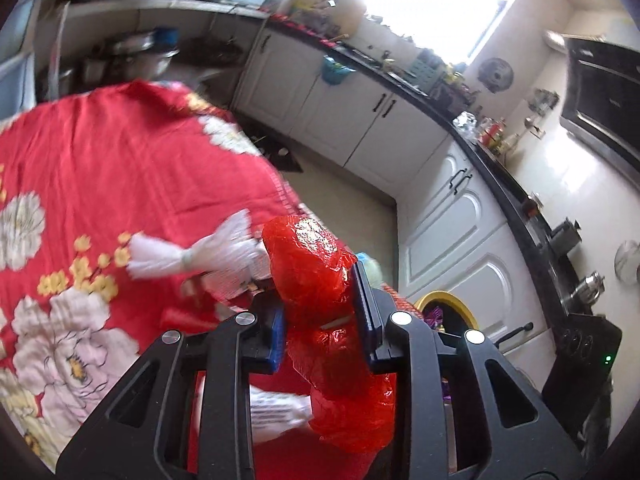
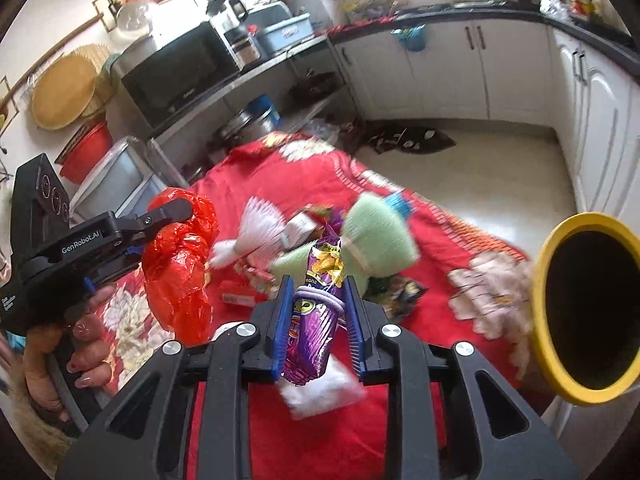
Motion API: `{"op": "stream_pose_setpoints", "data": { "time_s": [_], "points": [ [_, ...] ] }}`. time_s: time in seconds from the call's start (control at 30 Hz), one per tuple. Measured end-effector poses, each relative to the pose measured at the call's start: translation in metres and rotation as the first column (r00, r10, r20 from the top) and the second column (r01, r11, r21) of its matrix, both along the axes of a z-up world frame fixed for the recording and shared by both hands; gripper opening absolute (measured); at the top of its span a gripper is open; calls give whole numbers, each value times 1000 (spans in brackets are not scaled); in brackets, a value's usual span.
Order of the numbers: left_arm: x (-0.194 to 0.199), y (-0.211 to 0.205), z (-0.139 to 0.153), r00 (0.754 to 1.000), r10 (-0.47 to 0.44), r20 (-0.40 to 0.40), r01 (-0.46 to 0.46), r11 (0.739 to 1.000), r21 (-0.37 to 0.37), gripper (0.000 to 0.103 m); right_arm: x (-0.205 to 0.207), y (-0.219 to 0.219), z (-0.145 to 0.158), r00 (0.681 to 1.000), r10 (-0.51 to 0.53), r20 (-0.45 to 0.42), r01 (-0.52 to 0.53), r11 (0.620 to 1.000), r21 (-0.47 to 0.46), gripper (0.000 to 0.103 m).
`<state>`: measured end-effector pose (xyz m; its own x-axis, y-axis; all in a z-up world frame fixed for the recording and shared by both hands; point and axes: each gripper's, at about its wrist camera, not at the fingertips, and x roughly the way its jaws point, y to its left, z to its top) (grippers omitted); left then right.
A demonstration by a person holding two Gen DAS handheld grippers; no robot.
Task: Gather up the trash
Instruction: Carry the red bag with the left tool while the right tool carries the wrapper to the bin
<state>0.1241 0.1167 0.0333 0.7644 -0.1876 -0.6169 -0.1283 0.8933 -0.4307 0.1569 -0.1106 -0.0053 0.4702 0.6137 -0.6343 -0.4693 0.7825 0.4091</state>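
My left gripper is shut on a crumpled red plastic bag and holds it above the table's red flowered cloth. The right wrist view shows that gripper at the left, with the bag hanging from it. My right gripper is shut on a purple snack wrapper, lifted off the cloth. On the cloth lie a white twisted wrapper, a pale green wrapper and a dark wrapper. A yellow-rimmed bin stands to the right.
A person's hand grips the left tool's handle. White cabinets under a black counter run along the right. A microwave and pots sit on shelves behind the table. The bin stands by the table's right edge, wrappers inside.
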Motion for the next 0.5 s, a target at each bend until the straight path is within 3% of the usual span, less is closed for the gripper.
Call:
{"op": "stream_pose_setpoints", "data": {
  "time_s": [0.5],
  "points": [
    [37, -106, 15, 986, -154, 68, 144, 982, 123, 22, 5, -99, 13, 973, -214, 82, 215, 977, 0, 24]
  ]
}}
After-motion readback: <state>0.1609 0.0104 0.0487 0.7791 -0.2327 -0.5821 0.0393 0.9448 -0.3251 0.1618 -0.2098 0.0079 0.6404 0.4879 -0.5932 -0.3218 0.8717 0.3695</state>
